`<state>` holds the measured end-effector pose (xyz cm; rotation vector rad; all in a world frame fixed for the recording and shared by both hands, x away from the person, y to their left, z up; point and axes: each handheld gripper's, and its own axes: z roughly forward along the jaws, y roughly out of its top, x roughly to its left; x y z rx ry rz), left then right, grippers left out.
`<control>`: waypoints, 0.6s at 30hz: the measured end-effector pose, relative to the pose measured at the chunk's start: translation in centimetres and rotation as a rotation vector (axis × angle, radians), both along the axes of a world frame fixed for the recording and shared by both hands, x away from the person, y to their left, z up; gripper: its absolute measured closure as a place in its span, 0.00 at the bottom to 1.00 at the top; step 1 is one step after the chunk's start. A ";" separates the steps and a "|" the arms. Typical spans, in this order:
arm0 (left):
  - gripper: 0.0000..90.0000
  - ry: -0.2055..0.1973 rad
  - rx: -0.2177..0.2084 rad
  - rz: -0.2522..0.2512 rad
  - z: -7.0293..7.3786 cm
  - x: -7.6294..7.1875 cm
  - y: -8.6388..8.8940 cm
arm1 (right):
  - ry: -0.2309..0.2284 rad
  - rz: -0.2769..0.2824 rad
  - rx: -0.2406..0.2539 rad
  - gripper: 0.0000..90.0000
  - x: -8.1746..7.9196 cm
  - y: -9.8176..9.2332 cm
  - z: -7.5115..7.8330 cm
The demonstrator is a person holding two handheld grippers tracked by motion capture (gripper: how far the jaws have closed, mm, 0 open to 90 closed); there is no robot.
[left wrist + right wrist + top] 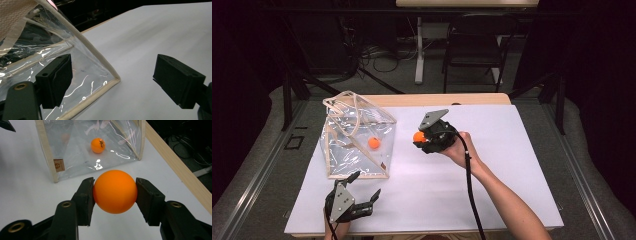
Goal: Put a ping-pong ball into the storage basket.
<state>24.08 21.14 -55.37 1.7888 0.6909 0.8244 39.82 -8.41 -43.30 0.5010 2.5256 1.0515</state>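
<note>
An orange ball (115, 191) is pinched between the jaws of my right gripper (422, 137), which is shut on it above the middle of the white table cover (492, 150); the same ball (418, 136) shows in the high view. A clear plastic bag (357, 140) with cream trim stands at the left, and a second orange ball (374, 143) lies inside it, the same second ball (97, 145) ahead in the right gripper view. My left gripper (364, 185) rests open near the front edge, its jaws straddling the bag's near corner (116, 80) with nothing between them.
The wooden table edge (180, 172) runs along the far side of the white cover. Beyond it stand a dark chair (474, 47) and a table leg (418, 50) among floor cables. Bare white cover lies to the right of my right hand.
</note>
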 end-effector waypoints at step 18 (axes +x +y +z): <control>0.17 0.000 -0.001 0.001 0.0 0.0 0.0 | -0.025 0.011 -0.013 0.56 0.5 1.3 1.7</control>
